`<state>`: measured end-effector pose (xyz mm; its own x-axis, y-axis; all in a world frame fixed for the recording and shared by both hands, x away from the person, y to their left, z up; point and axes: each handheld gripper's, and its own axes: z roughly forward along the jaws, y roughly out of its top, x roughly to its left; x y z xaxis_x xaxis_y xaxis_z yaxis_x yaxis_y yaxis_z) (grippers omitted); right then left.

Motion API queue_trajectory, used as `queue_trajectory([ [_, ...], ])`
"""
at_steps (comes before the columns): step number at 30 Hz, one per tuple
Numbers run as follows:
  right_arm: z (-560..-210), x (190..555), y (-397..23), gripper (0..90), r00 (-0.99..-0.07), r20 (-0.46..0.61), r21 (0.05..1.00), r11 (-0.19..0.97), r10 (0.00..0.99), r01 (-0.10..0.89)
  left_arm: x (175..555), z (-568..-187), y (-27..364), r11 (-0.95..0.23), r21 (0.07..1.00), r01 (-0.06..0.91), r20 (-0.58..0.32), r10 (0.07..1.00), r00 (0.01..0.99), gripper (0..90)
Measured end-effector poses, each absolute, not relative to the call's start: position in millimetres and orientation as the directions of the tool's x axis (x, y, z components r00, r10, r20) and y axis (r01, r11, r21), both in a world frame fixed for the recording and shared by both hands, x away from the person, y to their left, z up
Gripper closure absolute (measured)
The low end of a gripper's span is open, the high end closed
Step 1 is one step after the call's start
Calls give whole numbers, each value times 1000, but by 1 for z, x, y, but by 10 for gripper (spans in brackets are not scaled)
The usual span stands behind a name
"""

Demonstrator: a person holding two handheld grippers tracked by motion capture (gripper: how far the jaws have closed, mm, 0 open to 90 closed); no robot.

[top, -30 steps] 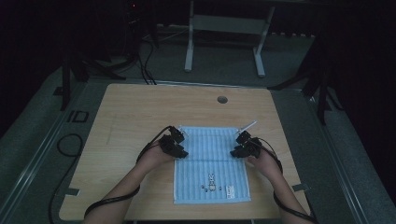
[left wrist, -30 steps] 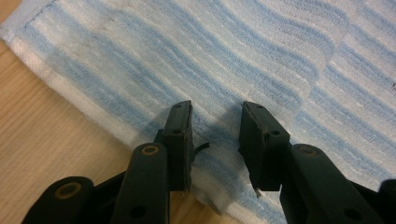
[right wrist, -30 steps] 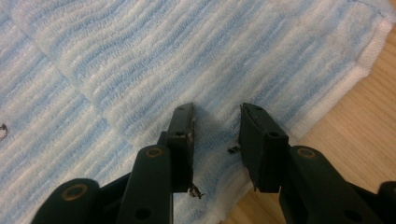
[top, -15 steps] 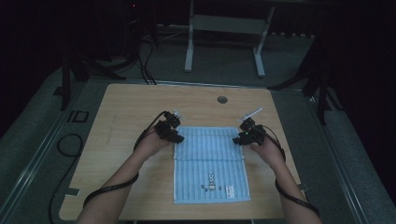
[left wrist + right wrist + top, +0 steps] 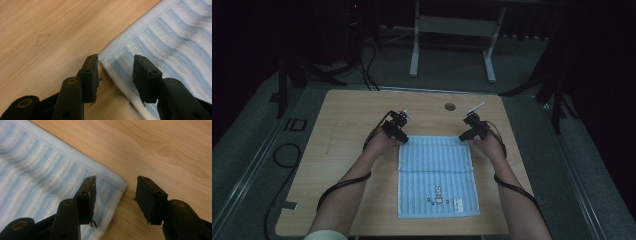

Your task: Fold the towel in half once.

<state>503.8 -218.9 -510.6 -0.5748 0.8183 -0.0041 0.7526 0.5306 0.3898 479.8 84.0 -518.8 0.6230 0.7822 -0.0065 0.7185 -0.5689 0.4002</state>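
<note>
both jaws just opening, straddling towel (image 5: pixel 437 175) corners

This looks like a lab or recording studio, not a home. A plain wooden table (image 5: pixel 362 130) with a round cable hole (image 5: pixel 450 106) stands on grey carpet (image 5: pixel 242 165). Behind the table stands a grey metal frame (image 5: pixel 452 30) against a dark backdrop; left of the table, black cables (image 5: pixel 362 65) trail across the floor.

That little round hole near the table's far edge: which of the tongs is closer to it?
Right. The right tongs sit just beyond the blue towel's far right corner, slightly right of the hole. The left tongs sit at the far left corner, farther off.
</note>
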Motion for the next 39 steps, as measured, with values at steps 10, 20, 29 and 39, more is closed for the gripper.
queue_trajectory([
  [10, -524, 504, -214, 691, -585, -2, 386, 541, 811, 747, 481, -527, 77, -564, 417, 713, -27, 777, 629, 606],
  [20, -511, 497, -208, 836, -608, -56, 411, 573, 792, 709, 477, -515, 73, -550, 467, 692, -51, 765, 642, 832],
  [29, -474, 492, -217, 836, -618, -58, 475, 567, 784, 673, 470, -479, 78, -542, 523, 658, -56, 749, 661, 825],
  [39, -424, 486, -225, 836, -625, -85, 551, 559, 776, 619, 461, -433, 83, -550, 583, 598, 2, 737, 676, 815],
])
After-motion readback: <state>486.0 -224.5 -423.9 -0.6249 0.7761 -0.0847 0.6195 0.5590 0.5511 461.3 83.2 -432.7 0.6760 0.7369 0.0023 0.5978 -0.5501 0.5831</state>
